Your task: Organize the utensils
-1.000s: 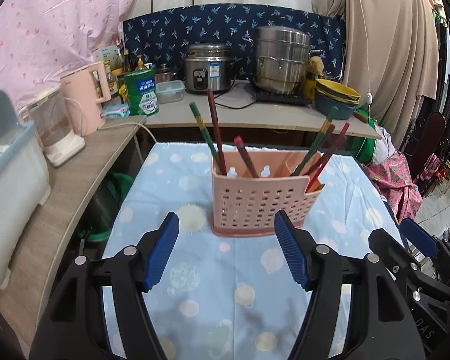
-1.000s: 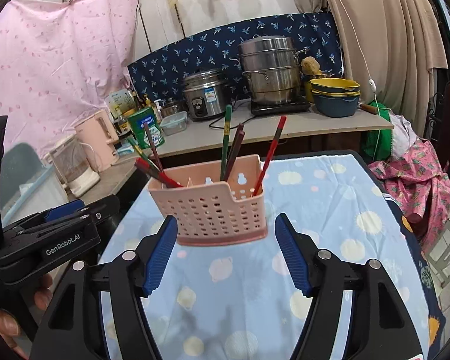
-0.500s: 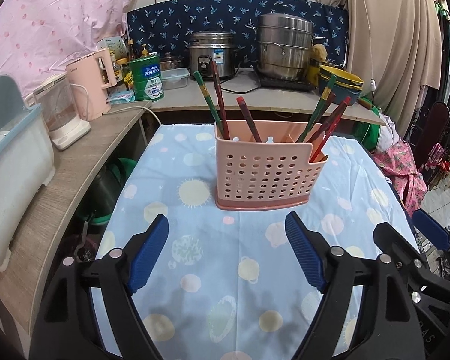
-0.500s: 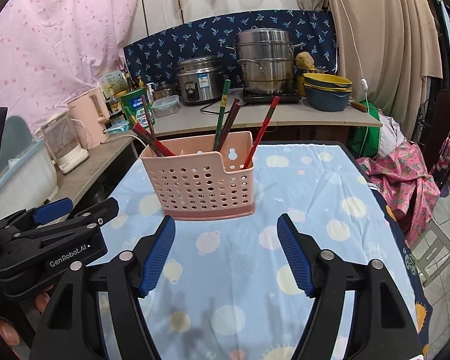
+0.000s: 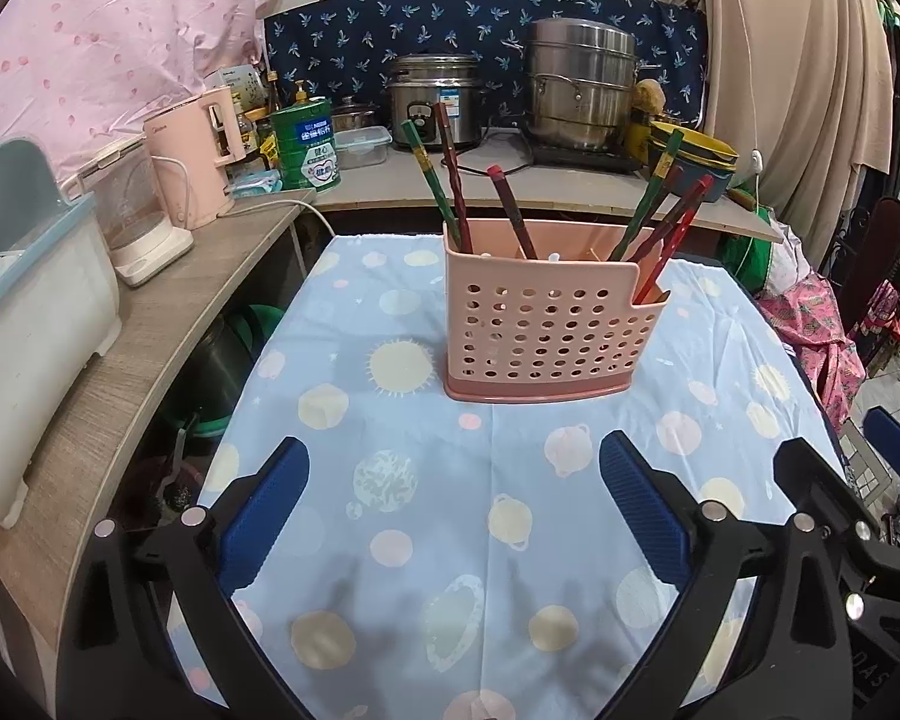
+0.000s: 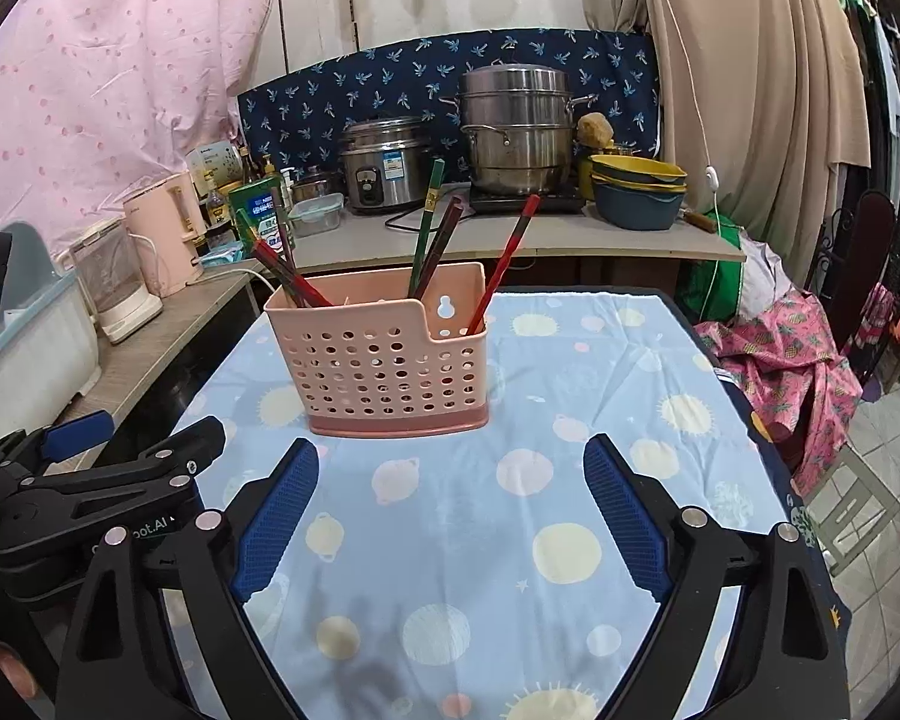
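Both sets of jaws have just been opening and stand wide with nothing between them: the left gripper (image 5: 453, 492) and, beside it, the right gripper (image 6: 450, 495) hover low over the tabletop (image 5: 426, 540). Ahead of both, well clear of the pads, a pink perforated caddy (image 5: 543, 315) stands upright holding chopsticks (image 5: 510, 213). These look light, stiff and probably slick, best pinched at the upper shaft; their lower ends are hidden.
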Available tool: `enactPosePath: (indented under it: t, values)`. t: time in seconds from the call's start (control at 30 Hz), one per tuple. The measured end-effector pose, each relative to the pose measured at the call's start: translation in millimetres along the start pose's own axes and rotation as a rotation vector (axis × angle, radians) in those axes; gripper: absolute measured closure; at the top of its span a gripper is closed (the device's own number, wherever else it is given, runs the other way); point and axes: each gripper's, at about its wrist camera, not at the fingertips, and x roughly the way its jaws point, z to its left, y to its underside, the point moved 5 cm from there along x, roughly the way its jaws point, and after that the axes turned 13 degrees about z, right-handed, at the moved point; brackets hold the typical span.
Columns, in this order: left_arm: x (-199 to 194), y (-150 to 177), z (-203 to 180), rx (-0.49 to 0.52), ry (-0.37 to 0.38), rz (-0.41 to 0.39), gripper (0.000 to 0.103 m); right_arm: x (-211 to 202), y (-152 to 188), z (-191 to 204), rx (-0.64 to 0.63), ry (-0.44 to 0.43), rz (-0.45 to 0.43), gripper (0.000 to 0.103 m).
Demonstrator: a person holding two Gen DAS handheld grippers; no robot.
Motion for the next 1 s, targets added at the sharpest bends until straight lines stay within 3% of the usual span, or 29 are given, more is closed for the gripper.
enactPosePath:
  t: [0.07,1.0]
  values:
    - [0,1,2,-0.004,-0.003,0.0,0.007,0,1,-1,0.003,0.005,-0.002,0.007]
    - [-3,7,14,-0.009,-0.085,-0.019,0.007,7,12,-5,0.008,0.019,0.01,0.007]
